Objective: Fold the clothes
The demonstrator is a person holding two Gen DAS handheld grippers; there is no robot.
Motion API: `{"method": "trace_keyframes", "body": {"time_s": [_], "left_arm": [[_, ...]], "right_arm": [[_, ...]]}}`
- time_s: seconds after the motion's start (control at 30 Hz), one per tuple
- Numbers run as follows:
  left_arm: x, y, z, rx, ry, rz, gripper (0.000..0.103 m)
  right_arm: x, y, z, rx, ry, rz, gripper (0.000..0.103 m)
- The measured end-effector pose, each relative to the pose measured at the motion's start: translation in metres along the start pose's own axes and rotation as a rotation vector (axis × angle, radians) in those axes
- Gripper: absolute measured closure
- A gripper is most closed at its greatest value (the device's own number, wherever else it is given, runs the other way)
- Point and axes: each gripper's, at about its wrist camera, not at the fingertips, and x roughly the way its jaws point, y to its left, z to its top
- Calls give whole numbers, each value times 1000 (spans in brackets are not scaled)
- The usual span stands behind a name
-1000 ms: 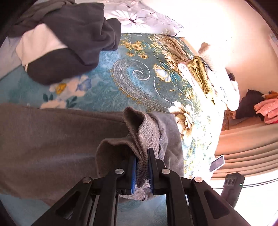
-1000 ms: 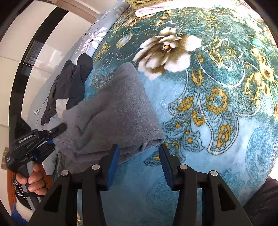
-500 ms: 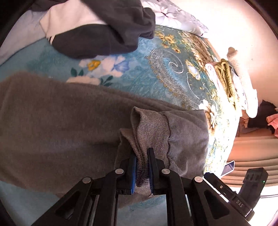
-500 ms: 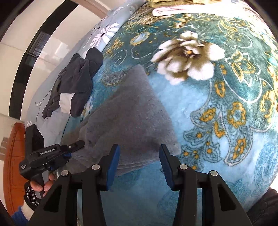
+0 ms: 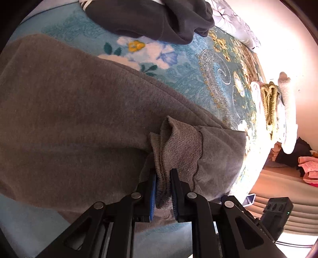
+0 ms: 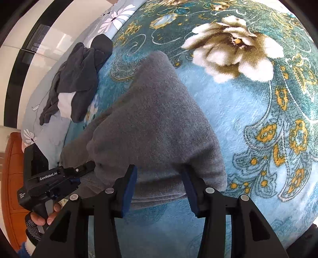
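Observation:
A grey sweater (image 5: 79, 119) lies folded on the floral teal blanket (image 5: 188, 65). Its ribbed cuff (image 5: 178, 142) stands up between the blue pads of my left gripper (image 5: 163, 172), whose jaws are opening while the pads still touch the fabric. In the right wrist view the same sweater (image 6: 159, 119) stretches away from me. My right gripper (image 6: 159, 174) hovers open over its near folded edge, pressing on nothing. The left gripper (image 6: 59, 174) shows at the sweater's left end, held by a person's hand (image 6: 45, 218).
A crumpled dark grey and white garment (image 5: 159, 17) lies beyond the sweater, also seen as a dark heap (image 6: 79, 79). Folded towels (image 5: 270, 99) are stacked at the bed's far right edge. A phone (image 5: 249, 198) lies by the near right edge.
The left gripper has moved down and rolled, laying the cuff end over the sweater's body. The right gripper has slid toward the sweater's near edge, staying open.

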Motion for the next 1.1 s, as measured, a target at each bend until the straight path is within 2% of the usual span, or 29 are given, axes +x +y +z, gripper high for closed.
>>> {"method": "trace_keyframes", "body": {"time_s": [0.03, 0.13, 0.2, 0.3, 0.5, 0.6, 0.7, 0.77, 0.8, 0.9, 1.03, 1.1], "left_arm": [[-14, 6, 0, -11, -22, 6, 75], [-66, 46, 1, -116, -170, 41, 58], [-99, 84, 0, -225, -284, 109, 46], [-125, 137, -3, -372, -368, 249, 46], [-104, 191, -7, -586, -418, 80, 45], [-108, 192, -4, -587, -405, 76, 45], [-125, 188, 0, -481, -411, 54, 45], [-135, 184, 1, -434, -427, 118, 45], [-137, 187, 0, -442, -430, 152, 45], [-124, 206, -11, -523, -430, 155, 44], [-104, 240, -16, -608, -419, 101, 44], [-97, 240, -8, -609, -429, 96, 42]], "right_arm": [[-6, 0, -3, 4, -15, 19, 55], [-23, -4, -11, 17, -53, 49, 55], [-29, -11, -16, 37, -67, 42, 55], [-32, -27, -25, 92, -63, 40, 55], [-25, -35, -33, 139, -23, 44, 55], [-26, -31, -33, 129, -28, 36, 55], [-29, -31, -35, 127, -37, 31, 55], [-31, -34, -36, 136, -42, 29, 55], [-31, -36, -36, 143, -41, 28, 55], [-29, -39, -37, 158, -30, 24, 55], [-29, -41, -39, 164, -29, 28, 55], [-28, -42, -40, 163, -17, 26, 55]]}}
